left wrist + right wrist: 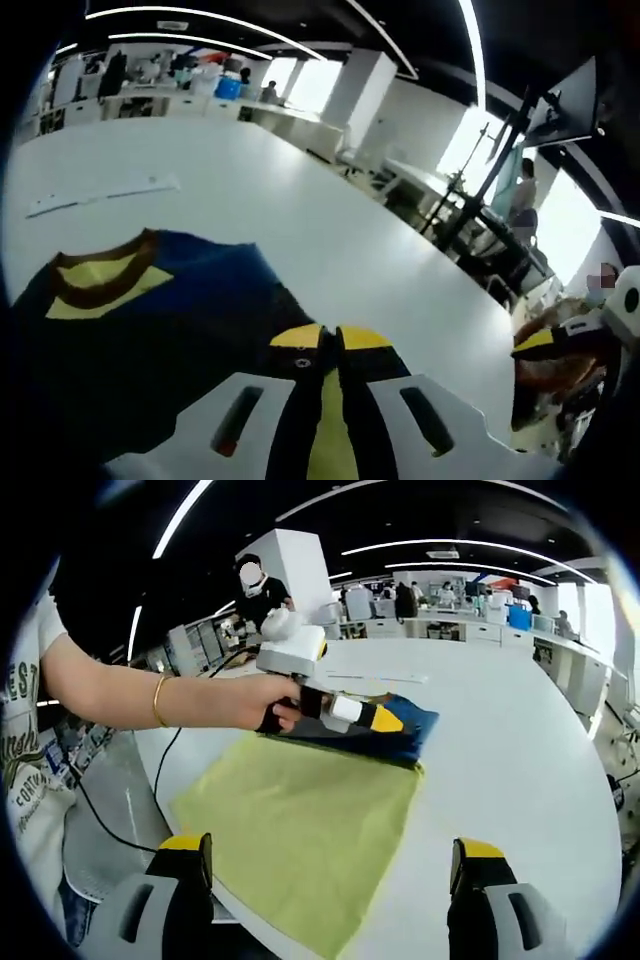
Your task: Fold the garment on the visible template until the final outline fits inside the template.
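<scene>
Garment (395, 730) — soft, limp, light; take by an edge. Template (300, 825) on surface (520, 760). Left gripper (330, 340) clenched on garment — right gripper (335, 865) released

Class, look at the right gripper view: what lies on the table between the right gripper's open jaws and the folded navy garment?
In the right gripper view, the yellow-green template lies between the right gripper and the navy garment.
</scene>
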{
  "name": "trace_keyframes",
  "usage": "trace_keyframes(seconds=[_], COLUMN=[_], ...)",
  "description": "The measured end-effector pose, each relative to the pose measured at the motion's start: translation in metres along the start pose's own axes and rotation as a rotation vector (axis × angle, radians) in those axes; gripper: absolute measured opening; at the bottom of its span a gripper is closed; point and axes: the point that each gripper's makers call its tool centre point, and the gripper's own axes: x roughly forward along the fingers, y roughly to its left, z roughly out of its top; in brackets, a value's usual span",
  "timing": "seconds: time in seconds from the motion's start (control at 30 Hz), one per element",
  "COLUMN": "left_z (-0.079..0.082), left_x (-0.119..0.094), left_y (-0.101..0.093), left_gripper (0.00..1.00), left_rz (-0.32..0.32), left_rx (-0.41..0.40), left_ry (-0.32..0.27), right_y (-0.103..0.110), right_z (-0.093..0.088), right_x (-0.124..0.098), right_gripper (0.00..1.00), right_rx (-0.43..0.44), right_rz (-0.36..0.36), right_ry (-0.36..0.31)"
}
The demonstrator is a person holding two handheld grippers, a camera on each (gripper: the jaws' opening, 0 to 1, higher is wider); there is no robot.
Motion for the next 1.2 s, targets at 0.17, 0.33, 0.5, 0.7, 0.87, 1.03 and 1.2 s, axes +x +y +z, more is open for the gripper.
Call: trace_keyframes(seconds=[0.17, 0.33, 0.5, 0.7, 0.87, 1.03, 1.2], left_z=[-0.009, -0.001, 0.007, 0.009, 0.005, 0.003, -0.002], left_x=[0.003, -0.005, -0.017, -0.034, -0.046, -0.066, -0.089], left_y=[-0.012, -0.020, -0.020, -0.010, -0.004, 0.003, 0.013], left_gripper=[0.18, 0.50, 0.67, 0.87, 0.98, 0.99, 0.99], left_rz=[-0.043, -0.068, -0.093, -0.072, -0.064, -0.053, -0.033], left_rx=[0.042, 0.126, 0.139, 0.192, 0.215, 0.212, 0.217], left_ry=[0.005, -0.046, -0.095, -0.113, -0.111, -0.113, -0.110], right_y=[0.000, 0.000, 0.005, 0.010, 0.015, 0.018, 0.021], right_z=[0.000, -0.001, 0.001, 0.004, 0.005, 0.004, 0.002], right_x=[0.001, 0.003, 0.006, 0.009, 0.012, 0.014, 0.015], right_gripper=[0.99, 0.99, 0.99, 0.99, 0.99, 0.99, 0.99], right_rx=[0.003, -0.004, -0.022, -0.038, -0.042, -0.057, -0.072], right_rz=[0.005, 0.016, 0.040, 0.061, 0.088, 0.114, 0.151], right_ry=[-0.006, 0.002, 0.012, 0.013, 0.006, 0.017, 0.036])
